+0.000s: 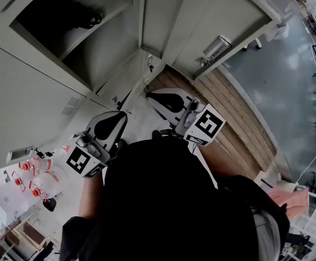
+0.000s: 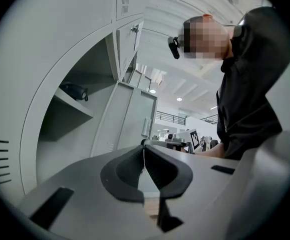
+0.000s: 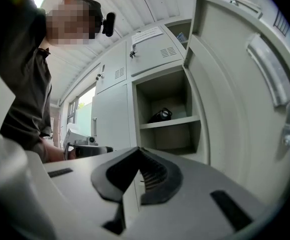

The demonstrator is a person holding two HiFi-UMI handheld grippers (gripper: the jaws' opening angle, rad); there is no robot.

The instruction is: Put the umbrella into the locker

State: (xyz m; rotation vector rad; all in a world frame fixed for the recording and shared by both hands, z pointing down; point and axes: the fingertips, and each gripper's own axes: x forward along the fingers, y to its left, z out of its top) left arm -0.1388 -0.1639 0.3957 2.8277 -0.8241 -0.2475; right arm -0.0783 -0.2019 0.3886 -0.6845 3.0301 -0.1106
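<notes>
Head view: your left gripper (image 1: pixel 123 116) and right gripper (image 1: pixel 149 95) sit side by side, low in front of you, tips toward the grey locker (image 1: pixel 106 50). Its door (image 1: pixel 217 15) stands open at the right. A dark folded umbrella (image 1: pixel 90 19) lies on the upper shelf (image 1: pixel 100 20), far left in the compartment. Left gripper view: the jaws are pressed together with nothing between them. The umbrella (image 2: pixel 75 91) rests on the shelf, well apart from the tips. Right gripper view: the jaws are likewise closed and empty. The umbrella (image 3: pixel 160 115) lies on the shelf, and the open door, with its handle (image 3: pixel 267 66), is at near right. Status: the placing looks done, since the umbrella is inside and you hold nothing. The only thing left is perhaps shutting the door, which the task does not name.
</notes>
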